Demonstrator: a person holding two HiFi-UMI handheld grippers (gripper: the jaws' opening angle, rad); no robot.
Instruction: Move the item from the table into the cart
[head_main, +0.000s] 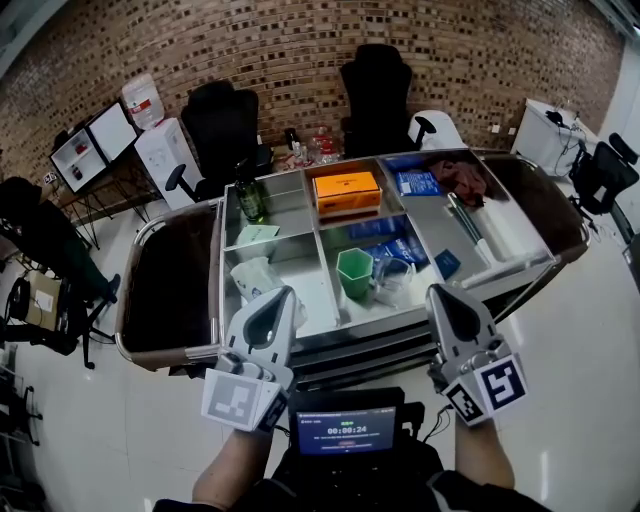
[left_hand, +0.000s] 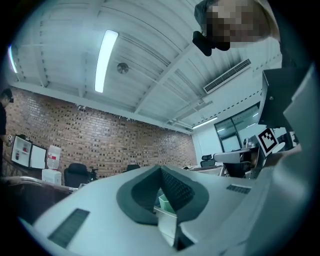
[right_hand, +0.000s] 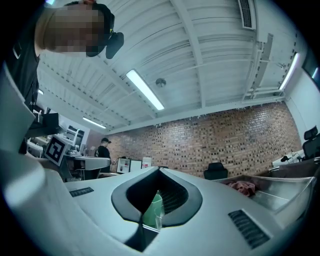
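Steel compartment cart (head_main: 330, 338) sits at 12 o'clock from the person. Left gripper (head_main: 283, 292) at 7 o'clock and right gripper (head_main: 437, 290) at 5 o'clock are both clenched on nothing, held clear of the cart. Orange box (head_main: 346, 190) is in the 12 o'clock bay. Which item is meant is unclear; likely the green hexagonal cup (head_main: 354, 272), upright in the centre bay. It's probably light, stiff and slick plastic; pinch one flat wall at the rim.

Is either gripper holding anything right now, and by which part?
Nothing is held. The left gripper and right gripper both have jaws shut together, empty.
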